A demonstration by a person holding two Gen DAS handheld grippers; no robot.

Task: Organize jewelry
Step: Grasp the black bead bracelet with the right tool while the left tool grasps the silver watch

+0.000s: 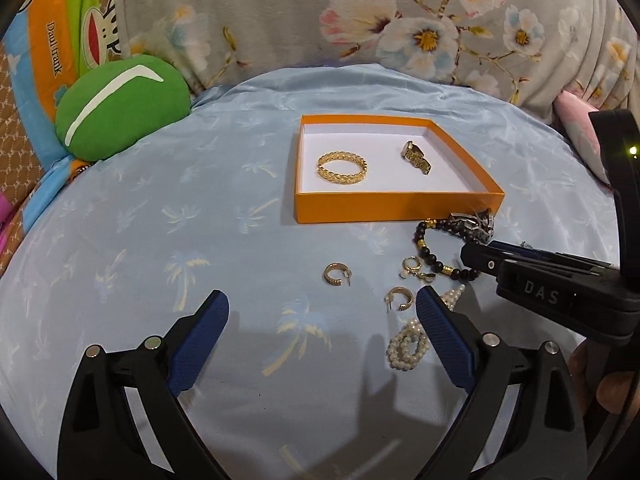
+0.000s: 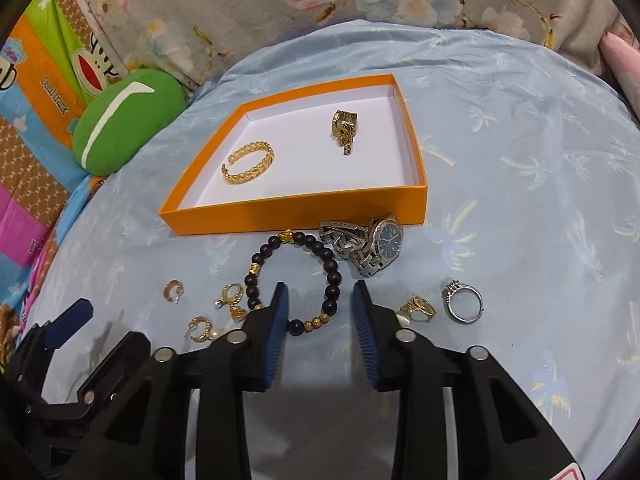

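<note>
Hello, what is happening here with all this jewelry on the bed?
A person with a gripper in each hand is sorting jewelry into an orange box. A gold bangle and a gold watch already lie inside. A black bead bracelet, silver watch, silver ring and gold earrings lie outside on the blue cloth. The right gripper is open over the bracelet; the left gripper is open, holding nothing.

Orange box (image 1: 394, 208) holds gold bangle (image 1: 342, 167), gold watch (image 1: 416, 157).
</note>
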